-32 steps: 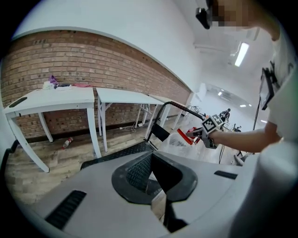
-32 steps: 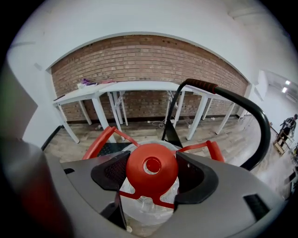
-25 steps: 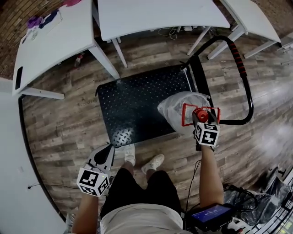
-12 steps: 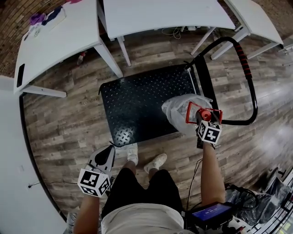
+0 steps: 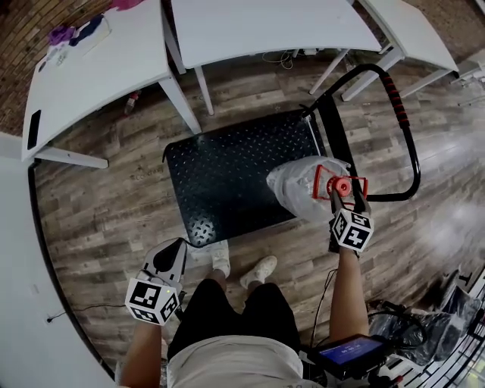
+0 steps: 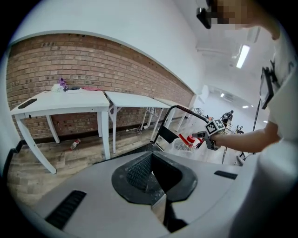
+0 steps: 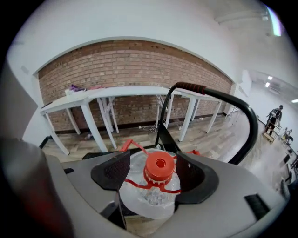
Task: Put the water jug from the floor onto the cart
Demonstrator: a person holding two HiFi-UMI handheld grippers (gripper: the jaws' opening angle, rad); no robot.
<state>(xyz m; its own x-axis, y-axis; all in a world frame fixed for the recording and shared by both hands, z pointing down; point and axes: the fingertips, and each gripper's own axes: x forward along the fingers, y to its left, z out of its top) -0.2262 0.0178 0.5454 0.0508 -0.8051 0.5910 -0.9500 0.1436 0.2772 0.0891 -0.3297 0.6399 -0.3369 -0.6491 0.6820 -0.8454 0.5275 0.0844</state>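
The clear water jug (image 5: 297,186) with a red cap (image 5: 341,186) and red handle hangs tilted over the right edge of the black cart deck (image 5: 227,174). My right gripper (image 5: 339,195) is closed wide on its top. In the right gripper view the pads (image 7: 116,171) flank the cap (image 7: 159,166) and press on the jug's shoulders (image 7: 149,200). My left gripper (image 5: 173,254) hangs low by the person's left leg, shut and empty, well away from the cart. Its pads (image 6: 139,172) meet in the left gripper view, where the jug (image 6: 182,145) shows small.
The cart's curved black handle with red grip (image 5: 402,114) arches right of the jug. White tables (image 5: 91,68) (image 5: 265,23) (image 5: 413,30) stand beyond the cart. The person's feet (image 5: 220,258) are at the cart's near edge. A device with a screen (image 5: 345,355) sits lower right.
The right gripper has shifted and lifted slightly with the jug, still at the cart's right edge. The left gripper drifted a little to the left.
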